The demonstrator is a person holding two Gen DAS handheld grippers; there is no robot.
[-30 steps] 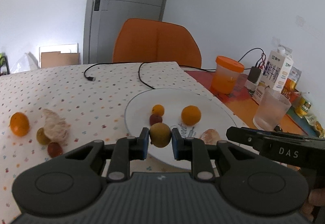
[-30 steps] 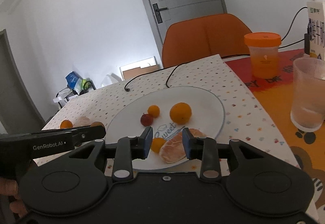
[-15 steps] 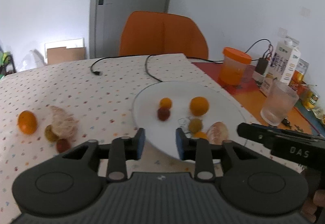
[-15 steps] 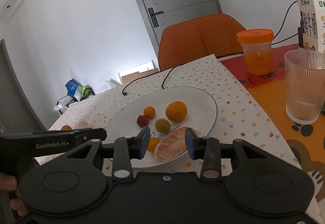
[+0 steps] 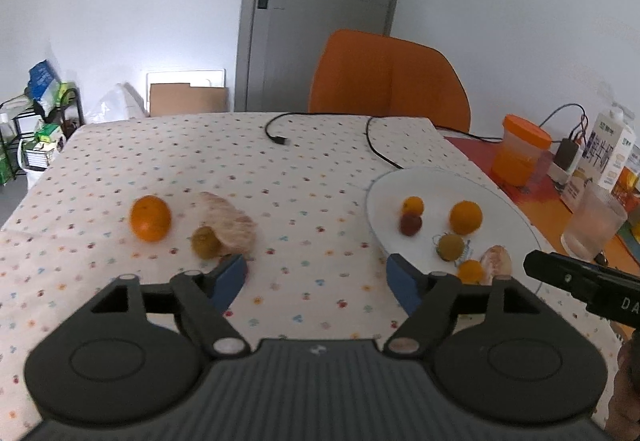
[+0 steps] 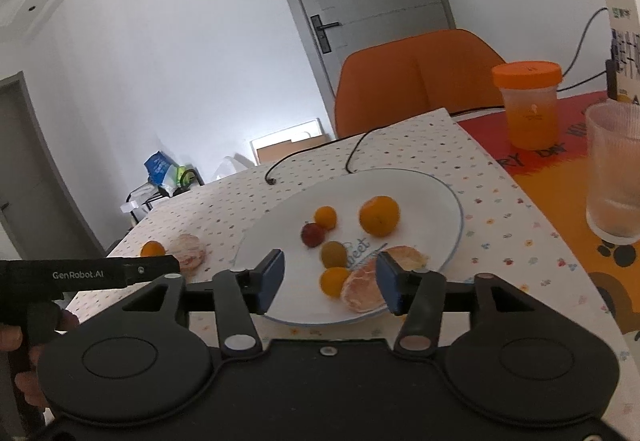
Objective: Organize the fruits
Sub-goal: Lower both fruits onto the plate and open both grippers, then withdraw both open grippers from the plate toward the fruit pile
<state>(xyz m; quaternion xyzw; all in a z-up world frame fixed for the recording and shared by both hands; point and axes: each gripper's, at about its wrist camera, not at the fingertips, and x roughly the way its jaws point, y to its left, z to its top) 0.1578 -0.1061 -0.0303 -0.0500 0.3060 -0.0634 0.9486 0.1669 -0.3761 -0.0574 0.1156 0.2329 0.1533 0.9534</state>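
Observation:
My left gripper (image 5: 316, 281) hangs over the dotted tablecloth with its jaws opening wide and nothing between them. Just beyond its left finger lie an orange (image 5: 149, 218), a green fruit (image 5: 206, 241) and a peeled citrus (image 5: 232, 223). The white plate (image 5: 516, 229) to the right holds several fruits, among them a green one (image 5: 451, 247). My right gripper (image 6: 330, 281) hovers at the near rim of the plate (image 6: 424, 197), jaws opening. A small orange (image 6: 334, 281) and a peeled citrus piece (image 6: 362, 287) lie between its fingers; the pads are clear of them.
A ribbed glass (image 6: 614, 177), an orange-lidded cup (image 6: 528, 105) and a milk carton (image 5: 610, 151) stand on the orange mat at the right. A black cable (image 5: 276, 129) lies across the far tablecloth. An orange chair (image 5: 388, 77) stands behind the table.
The left gripper let the green fruit go onto the plate, opened wide and swung left toward the loose fruits. The right gripper opened off the peeled citrus piece, which now rests on the plate.

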